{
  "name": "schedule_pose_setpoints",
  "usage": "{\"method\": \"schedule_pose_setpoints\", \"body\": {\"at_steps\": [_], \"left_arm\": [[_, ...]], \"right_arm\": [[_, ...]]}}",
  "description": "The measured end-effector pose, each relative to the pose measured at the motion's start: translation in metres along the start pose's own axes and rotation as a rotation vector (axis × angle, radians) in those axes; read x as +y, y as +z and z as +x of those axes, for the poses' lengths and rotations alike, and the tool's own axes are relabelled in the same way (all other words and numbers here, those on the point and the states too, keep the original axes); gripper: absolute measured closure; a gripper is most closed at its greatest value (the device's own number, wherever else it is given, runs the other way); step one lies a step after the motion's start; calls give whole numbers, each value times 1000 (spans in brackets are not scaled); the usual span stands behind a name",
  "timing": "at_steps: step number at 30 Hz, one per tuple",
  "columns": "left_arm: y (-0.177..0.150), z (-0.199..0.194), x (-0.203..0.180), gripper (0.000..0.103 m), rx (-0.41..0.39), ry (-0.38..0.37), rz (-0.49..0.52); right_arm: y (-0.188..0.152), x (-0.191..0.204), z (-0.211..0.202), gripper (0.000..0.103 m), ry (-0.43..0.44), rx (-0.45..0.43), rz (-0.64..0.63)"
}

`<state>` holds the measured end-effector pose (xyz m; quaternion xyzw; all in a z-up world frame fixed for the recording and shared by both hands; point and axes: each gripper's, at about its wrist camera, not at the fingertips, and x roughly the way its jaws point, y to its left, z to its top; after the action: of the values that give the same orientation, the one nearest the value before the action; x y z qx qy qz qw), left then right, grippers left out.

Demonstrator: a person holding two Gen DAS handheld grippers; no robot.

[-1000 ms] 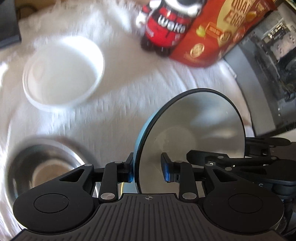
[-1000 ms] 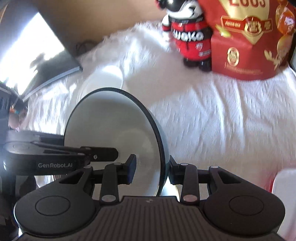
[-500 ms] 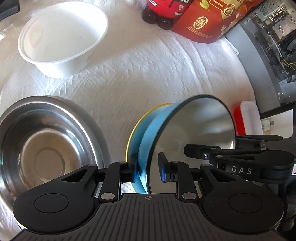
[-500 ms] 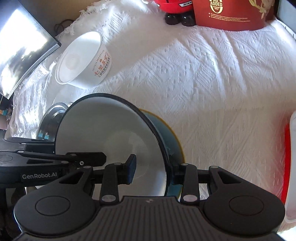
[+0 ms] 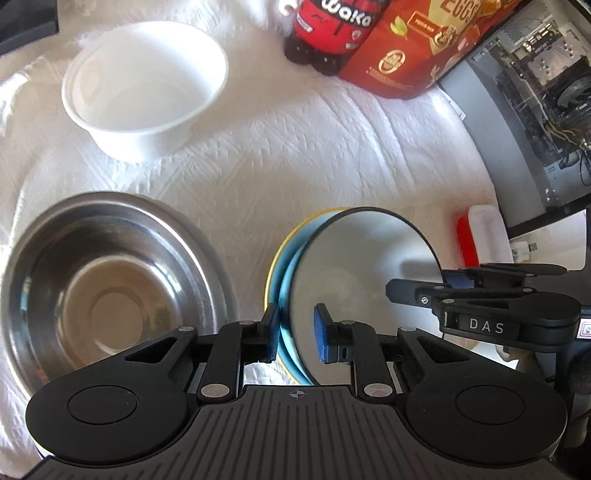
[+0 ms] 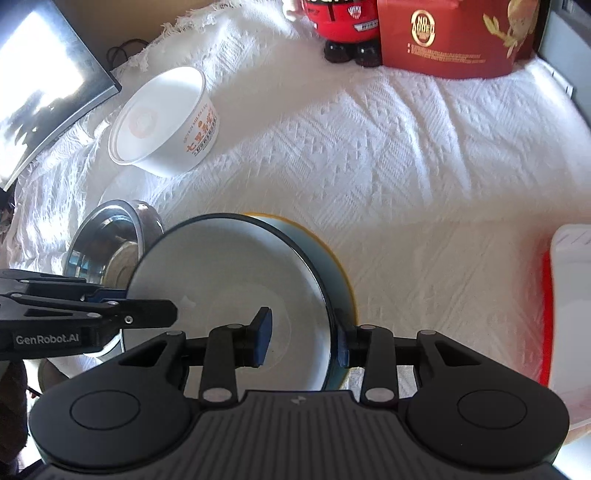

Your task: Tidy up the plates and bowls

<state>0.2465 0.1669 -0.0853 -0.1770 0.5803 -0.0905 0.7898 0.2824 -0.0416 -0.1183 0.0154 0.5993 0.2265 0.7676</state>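
A blue bowl with a pale inside (image 5: 362, 266) (image 6: 229, 280) sits on a yellow plate (image 5: 275, 254) (image 6: 343, 273) on the white cloth. My left gripper (image 5: 295, 328) straddles the bowl's left rim with its jaws open, a gap showing at the pads. My right gripper (image 6: 301, 338) straddles the right rim, jaws also open. A steel bowl (image 5: 99, 280) (image 6: 107, 240) stands to the left. A white paper bowl (image 5: 144, 85) (image 6: 162, 118) stands behind it.
A red and black toy figure (image 5: 328, 29) (image 6: 347, 29) and a red egg box (image 5: 417, 48) (image 6: 454, 37) stand at the back. A red and white container (image 5: 480, 236) (image 6: 569, 306) lies at the right. A monitor (image 6: 44, 92) is at the far left.
Both grippers lowered the blue bowl onto the yellow plate, then their jaws opened off its rim. The bowl now lies flatter.
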Motion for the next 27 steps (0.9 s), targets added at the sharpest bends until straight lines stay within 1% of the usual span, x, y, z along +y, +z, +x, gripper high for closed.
{"method": "schedule_pose_setpoints", "body": {"at_steps": [3, 6, 9, 11, 13, 14, 16, 17, 18, 21, 24, 25, 26, 27], "left_arm": [[1, -7, 4, 84, -14, -18, -15], [5, -18, 12, 84, -41, -41, -37], [12, -36, 28, 84, -98, -54, -83], [19, -49, 47, 84, -148, -46, -137], [27, -64, 69, 85, -214, -4, -203], [31, -71, 80, 85, -250, 26, -235], [43, -80, 99, 84, -309, 62, -278], [51, -82, 109, 84, -333, 75, -305], [58, -81, 116, 84, -347, 89, -328], [83, -71, 133, 84, -356, 146, -366], [100, -56, 141, 84, -347, 200, -373], [105, -51, 142, 84, -344, 215, -375], [110, -44, 144, 84, -338, 234, -373], [112, -39, 145, 84, -332, 247, -373]], "right_arm": [[0, 1, -6, 67, -21, -20, -17], [2, 0, -8, 67, -18, -19, -16], [9, 1, -17, 67, -21, -44, -26], [18, 4, -26, 67, -33, -73, -45], [30, 9, -34, 65, -39, -105, -67], [37, 11, -37, 62, -35, -118, -74], [52, 17, -40, 54, -23, -139, -89], [61, 22, -40, 49, -21, -151, -101], [70, 27, -38, 47, -25, -164, -115], [99, 40, -25, 47, -43, -173, -143], [125, 54, -8, 45, -28, -158, -147], [131, 59, -3, 43, -24, -156, -153], [138, 63, 2, 38, -20, -158, -163], [144, 67, 8, 35, -22, -161, -173]]}}
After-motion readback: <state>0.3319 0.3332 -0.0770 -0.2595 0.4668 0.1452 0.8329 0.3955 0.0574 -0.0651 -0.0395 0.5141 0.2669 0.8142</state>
